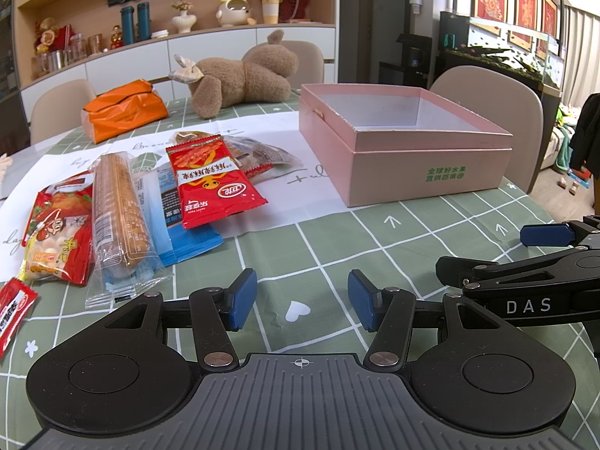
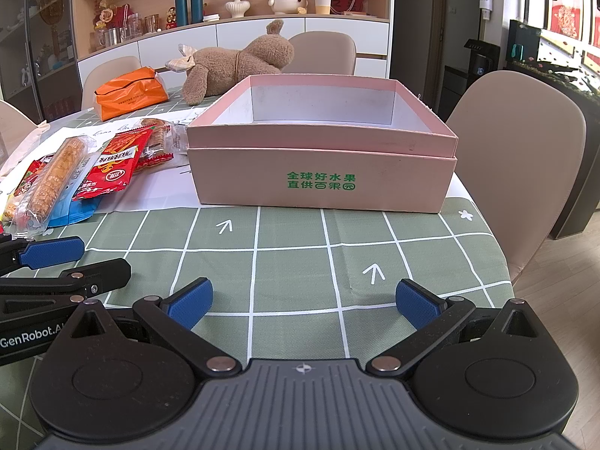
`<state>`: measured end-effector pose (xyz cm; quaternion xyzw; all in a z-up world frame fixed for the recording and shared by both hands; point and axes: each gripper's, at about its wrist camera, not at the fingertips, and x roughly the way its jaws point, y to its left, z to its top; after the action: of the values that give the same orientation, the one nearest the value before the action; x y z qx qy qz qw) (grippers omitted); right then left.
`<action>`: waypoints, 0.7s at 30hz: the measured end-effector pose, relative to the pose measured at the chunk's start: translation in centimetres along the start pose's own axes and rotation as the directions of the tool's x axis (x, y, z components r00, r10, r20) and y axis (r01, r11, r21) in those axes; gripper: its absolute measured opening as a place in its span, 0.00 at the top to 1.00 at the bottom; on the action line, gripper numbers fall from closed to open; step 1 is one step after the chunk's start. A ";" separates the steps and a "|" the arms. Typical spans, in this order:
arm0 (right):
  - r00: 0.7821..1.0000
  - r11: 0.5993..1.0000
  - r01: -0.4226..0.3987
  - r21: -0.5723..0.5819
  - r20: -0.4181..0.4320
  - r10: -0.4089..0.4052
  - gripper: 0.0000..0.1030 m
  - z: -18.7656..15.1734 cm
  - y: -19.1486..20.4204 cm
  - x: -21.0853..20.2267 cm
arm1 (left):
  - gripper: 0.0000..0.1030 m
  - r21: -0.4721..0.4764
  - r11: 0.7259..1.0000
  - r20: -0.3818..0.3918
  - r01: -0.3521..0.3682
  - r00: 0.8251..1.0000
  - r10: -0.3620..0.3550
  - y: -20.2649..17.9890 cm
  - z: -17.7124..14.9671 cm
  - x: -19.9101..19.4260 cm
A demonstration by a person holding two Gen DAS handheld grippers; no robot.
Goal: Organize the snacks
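Observation:
A pile of snack packets lies on the table's left: a red sachet (image 1: 213, 183) on top, a clear biscuit sleeve (image 1: 118, 217), a blue packet (image 1: 187, 240) and a red-yellow bag (image 1: 56, 232). The pile also shows in the right wrist view (image 2: 108, 172). An open, empty pink box (image 1: 405, 146) (image 2: 322, 157) stands to their right. My left gripper (image 1: 302, 300) is open and empty, low over the cloth just right of the pile. My right gripper (image 2: 303, 303) is open and empty in front of the box; it shows in the left wrist view (image 1: 525, 255).
A brown plush toy (image 1: 240, 75) and an orange bag (image 1: 125, 108) lie at the table's back. A small red sachet (image 1: 13, 311) lies near the front left edge. Beige chairs (image 2: 525, 157) stand around the table. The green checked cloth (image 2: 292, 247) covers the front.

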<state>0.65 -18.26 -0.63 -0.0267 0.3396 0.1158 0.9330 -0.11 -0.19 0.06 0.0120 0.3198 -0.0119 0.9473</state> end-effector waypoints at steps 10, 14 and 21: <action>1.000 1.000 0.000 0.000 0.000 0.000 0.00 0.0 0.0 0.0 | 0.42 -0.003 1.000 0.000 0.003 1.000 -0.003 -0.2 0.0 0.1; 1.000 1.000 0.000 0.000 0.000 0.000 0.00 0.0 0.0 0.0 | 0.42 -0.002 1.000 0.000 0.001 1.000 -0.001 -0.3 0.0 0.2; 1.000 1.000 0.000 0.000 0.000 0.000 0.00 0.1 -0.1 0.1 | 0.42 -0.002 1.000 0.000 0.002 1.000 -0.002 -0.1 -0.1 -0.1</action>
<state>0.77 -18.30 -0.63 -0.0264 0.3397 0.1159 0.9330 -0.21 -0.33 0.06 0.0108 0.3199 -0.0126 0.9473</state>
